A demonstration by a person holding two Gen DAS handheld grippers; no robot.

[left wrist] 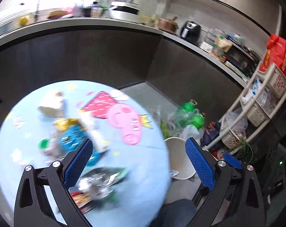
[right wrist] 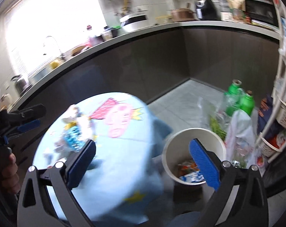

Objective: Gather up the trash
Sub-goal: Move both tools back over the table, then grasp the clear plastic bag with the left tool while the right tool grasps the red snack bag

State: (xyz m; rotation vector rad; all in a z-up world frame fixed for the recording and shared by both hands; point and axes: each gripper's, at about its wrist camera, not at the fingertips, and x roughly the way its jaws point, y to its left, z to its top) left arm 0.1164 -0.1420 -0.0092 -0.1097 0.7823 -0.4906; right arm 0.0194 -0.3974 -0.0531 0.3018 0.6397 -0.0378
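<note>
A round table under a light blue cartoon cloth (left wrist: pixel 143 170) carries blurred trash: a blue packet (left wrist: pixel 73 138), a silver foil wrapper (left wrist: pixel 97 181), a yellow wrapper (left wrist: pixel 65 123) and white crumpled paper (left wrist: pixel 50 106). My left gripper (left wrist: pixel 139 162) hangs open over the table's right half, holding nothing. A white bin (right wrist: pixel 180 134) stands on the floor to the right of the table, with colourful wrappers (right wrist: pixel 190 172) in its bottom. Above the table edge and the bin, my right gripper (right wrist: pixel 143 162) is open and empty. The left gripper (right wrist: pixel 32 116) and the hand holding it show at the left edge.
Green bottles (right wrist: pixel 237 102) and plastic bags (right wrist: pixel 239 132) lie on the floor behind the bin. A white basket rack (left wrist: pixel 256 109) stands at the right. A dark cabinet front under a cluttered counter (left wrist: pixel 86 21) curves behind the table. A knee in jeans (left wrist: pixel 177 211) sits below.
</note>
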